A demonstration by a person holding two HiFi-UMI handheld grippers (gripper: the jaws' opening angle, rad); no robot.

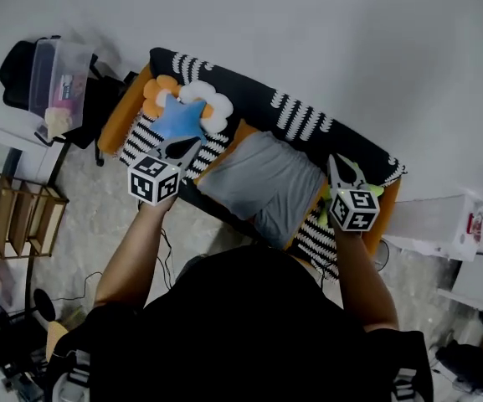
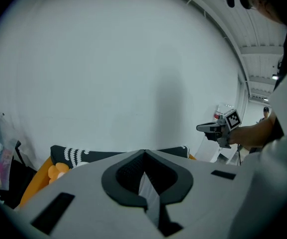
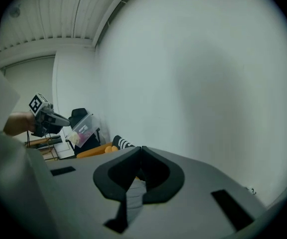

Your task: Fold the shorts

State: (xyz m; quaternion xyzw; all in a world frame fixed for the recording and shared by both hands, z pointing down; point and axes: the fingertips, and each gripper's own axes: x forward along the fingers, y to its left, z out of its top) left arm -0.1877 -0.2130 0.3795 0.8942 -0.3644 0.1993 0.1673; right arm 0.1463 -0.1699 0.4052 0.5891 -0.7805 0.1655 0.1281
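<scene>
While both jaw pairs are pressing together empty | grey fabric shorts (image 1: 262, 182) are lying mid-frame between left gripper (image 1: 182, 149) and right gripper (image 1: 341, 170)

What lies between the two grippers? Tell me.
The grey shorts, lying on the sofa, sit between the left gripper and right gripper, as the head view shows.
</scene>
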